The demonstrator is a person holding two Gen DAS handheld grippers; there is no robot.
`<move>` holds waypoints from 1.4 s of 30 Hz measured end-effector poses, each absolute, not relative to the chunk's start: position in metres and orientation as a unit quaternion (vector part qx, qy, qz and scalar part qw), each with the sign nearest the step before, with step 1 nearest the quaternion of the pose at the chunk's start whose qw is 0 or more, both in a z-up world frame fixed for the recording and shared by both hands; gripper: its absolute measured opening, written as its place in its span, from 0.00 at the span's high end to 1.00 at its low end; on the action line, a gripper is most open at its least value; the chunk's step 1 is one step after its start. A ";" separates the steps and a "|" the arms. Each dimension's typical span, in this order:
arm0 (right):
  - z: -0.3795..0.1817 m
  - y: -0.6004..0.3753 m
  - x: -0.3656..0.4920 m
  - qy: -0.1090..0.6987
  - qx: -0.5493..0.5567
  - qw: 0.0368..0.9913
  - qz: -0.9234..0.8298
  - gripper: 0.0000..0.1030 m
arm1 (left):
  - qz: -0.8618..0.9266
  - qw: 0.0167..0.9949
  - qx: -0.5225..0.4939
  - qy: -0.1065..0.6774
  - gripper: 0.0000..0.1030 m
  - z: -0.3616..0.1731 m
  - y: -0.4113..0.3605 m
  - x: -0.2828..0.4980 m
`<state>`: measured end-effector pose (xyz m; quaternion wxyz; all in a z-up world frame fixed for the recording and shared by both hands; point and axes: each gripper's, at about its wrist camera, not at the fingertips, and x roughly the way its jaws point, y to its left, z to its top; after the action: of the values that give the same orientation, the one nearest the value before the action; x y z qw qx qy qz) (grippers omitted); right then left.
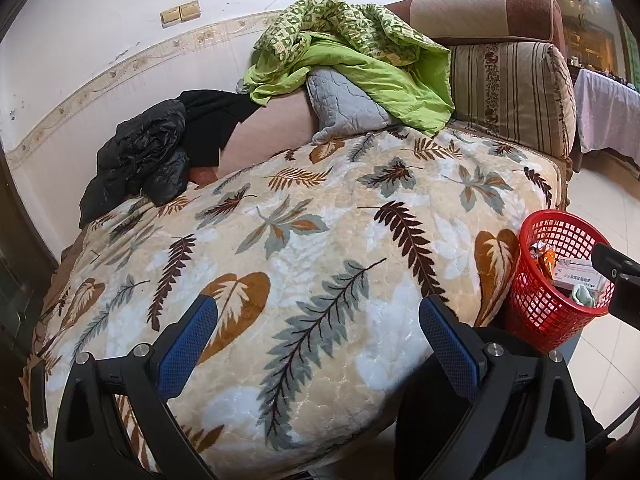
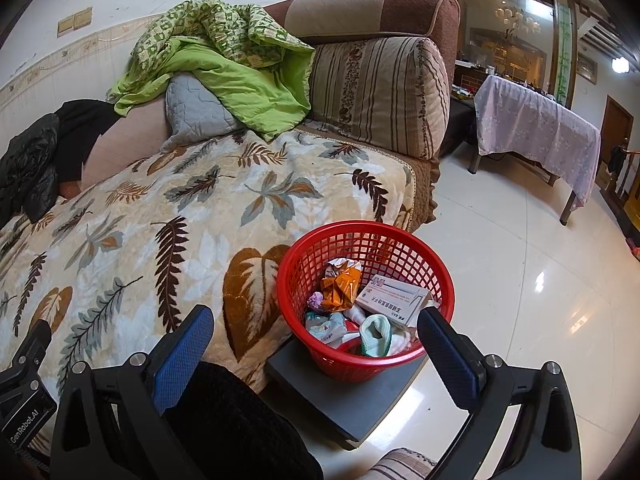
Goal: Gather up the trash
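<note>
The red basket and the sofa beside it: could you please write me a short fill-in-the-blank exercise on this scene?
1. The red basket stands on a flat ____ board.
2. The white carton lies ____ the basket.
3. The green quilt is draped over a ____ cushion.
4. Both grippers, left gripper and right gripper, are ____.

Missing words: grey; inside; grey; open

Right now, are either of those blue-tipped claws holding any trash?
No. The left claw is open above the leaf-patterned blanket, and the right claw is open near the red plastic mesh basket. Nothing sits between either pair of fingers.
</note>
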<state>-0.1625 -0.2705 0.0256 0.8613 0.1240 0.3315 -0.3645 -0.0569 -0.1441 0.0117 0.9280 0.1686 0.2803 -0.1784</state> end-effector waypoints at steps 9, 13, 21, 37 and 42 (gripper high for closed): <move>0.026 -0.271 -0.162 0.332 0.124 0.861 -0.364 0.00 | -0.178 0.928 0.168 0.280 0.03 0.012 -0.143 -0.057; 0.026 -0.271 -0.162 0.332 0.123 0.861 -0.364 0.00 | -0.178 0.928 0.167 0.280 0.03 0.012 -0.143 -0.057; 0.026 -0.270 -0.162 0.333 0.123 0.861 -0.365 0.00 | -0.178 0.928 0.167 0.280 0.03 0.013 -0.142 -0.057; 0.021 -0.260 -0.146 0.348 0.095 0.871 -0.335 0.00 | -0.163 0.926 0.140 0.310 0.03 0.011 -0.133 -0.040; 0.025 -0.240 -0.097 0.351 0.051 0.898 -0.259 0.00 | -0.115 0.927 0.108 0.341 0.03 0.004 -0.102 -0.008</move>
<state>-0.0974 -0.2402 0.0251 0.8984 0.0513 0.3510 -0.2589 -0.0080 -0.1020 0.0036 0.9265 0.1083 0.3414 -0.1154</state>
